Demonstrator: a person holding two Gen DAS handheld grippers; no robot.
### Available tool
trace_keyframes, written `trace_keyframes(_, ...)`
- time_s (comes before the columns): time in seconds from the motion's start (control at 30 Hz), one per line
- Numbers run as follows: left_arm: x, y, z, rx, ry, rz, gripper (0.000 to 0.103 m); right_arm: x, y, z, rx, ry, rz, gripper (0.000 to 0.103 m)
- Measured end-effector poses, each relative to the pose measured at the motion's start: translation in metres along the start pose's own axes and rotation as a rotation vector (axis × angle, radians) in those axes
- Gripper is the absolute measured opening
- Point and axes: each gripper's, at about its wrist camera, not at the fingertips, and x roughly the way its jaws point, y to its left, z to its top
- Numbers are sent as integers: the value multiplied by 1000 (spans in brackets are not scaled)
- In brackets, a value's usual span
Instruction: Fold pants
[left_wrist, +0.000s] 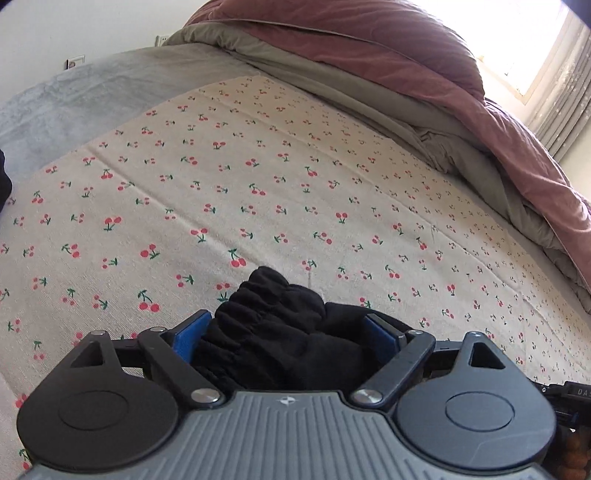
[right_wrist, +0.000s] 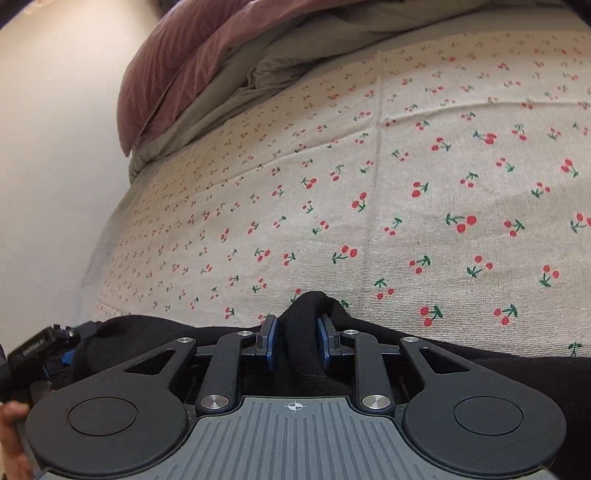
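**Inspector:** Cherry-print sheet (left_wrist: 258, 177) covers the bed, with a pink duvet (left_wrist: 388, 62) bunched along its far side. Your black pants (left_wrist: 273, 332) lie at the near edge, directly under both tools.

**Operator:** How do my grips stand?

**Inspector:** Your left hand-held gripper (left_wrist: 286, 330) is spread wide. The gathered elastic waistband sits between its blue pads (left_wrist: 188, 338), but neither pad presses it. Your right hand-held gripper (right_wrist: 295, 338) stands only slightly parted, with 1 raised ridge of black cloth between the pads. I see narrow gaps on both sides of that ridge, so I judge it released, not pinched.

**Operator:** So the fold is laid down?

**Inspector:** It appears so, though I cannot see the whole garment from either view. To finish this step well, draw both tools back along their own fingers, not sideways, so the pads do not snag the cloth. That ridge at your right tool should be pressed flat before the next fold. Check the 2 edges align.
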Motion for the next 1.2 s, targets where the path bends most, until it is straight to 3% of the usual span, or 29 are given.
trace_keyframes(0.03, 4, -1, -4, 3, 5, 18, 62, 2, -7, 4, 59, 9, 26, 21)
trace_keyframes(0.07, 5, -5, -7, 31, -12, 45, 51, 2, -11, 8, 82, 8, 19, 12)
trace_keyframes(0.17, -7, -15, -11, 101, -70, 67, 27, 0, 13, 0, -103, -47, -73, 7)
trace_keyframes(0.2, -15, -16, -12, 101, -95, 64, 21, -5, 24, -5, -169, -88, -106, 6)
trace_keyframes(0.27, -31, -16, -16, 68, -146, 56, 14, -32, 37, -18, -235, -247, -71, 6)
trace_keyframes(0.37, -45, -29, -25, 140, -237, 57, 14, -64, 34, -28, -229, -419, 21, 4)
trace_keyframes(0.4, -43, -32, -27, 171, -239, 67, 15, -62, 31, -27, -229, -420, 13, 4)
trace_keyframes(0.57, -21, -37, -28, 214, -225, 111, 17, -8, 28, -21, -342, -326, -205, 4)
trace_keyframes(0.63, -25, -38, -28, 227, -239, 114, 19, -6, 25, -18, -304, -345, -192, 4)
trace_keyframes(0.73, -21, -36, -27, 239, -226, 140, 38, -1, 16, -13, -211, -334, -203, 5)
trace_keyframes(0.83, -17, -29, -24, 224, -213, 137, 46, -1, 19, -17, -216, -323, -274, 15)
trace_keyframes(0.87, -18, -26, -23, 211, -208, 134, 49, -11, 25, -20, -204, -349, -341, 39)
trace_keyframes(0.9, -19, -24, -22, 198, -205, 132, 50, -21, 29, -24, -198, -401, -389, 47)
trace_keyframes(1.0, -23, -24, -21, 194, -215, 146, 58, -63, 36, -40, -220, -483, -387, 47)
trace_keyframes(1.07, -23, -28, -24, 230, -222, 152, 60, -74, 44, -59, -284, -423, -323, 47)
trace_keyframes(1.1, -21, -32, -27, 262, -222, 166, 61, -70, 54, -75, -355, -353, -317, 45)
trace_keyframes(1.2, -19, -36, -33, 321, -252, 233, 67, -52, 72, -125, -508, -169, -405, 45)
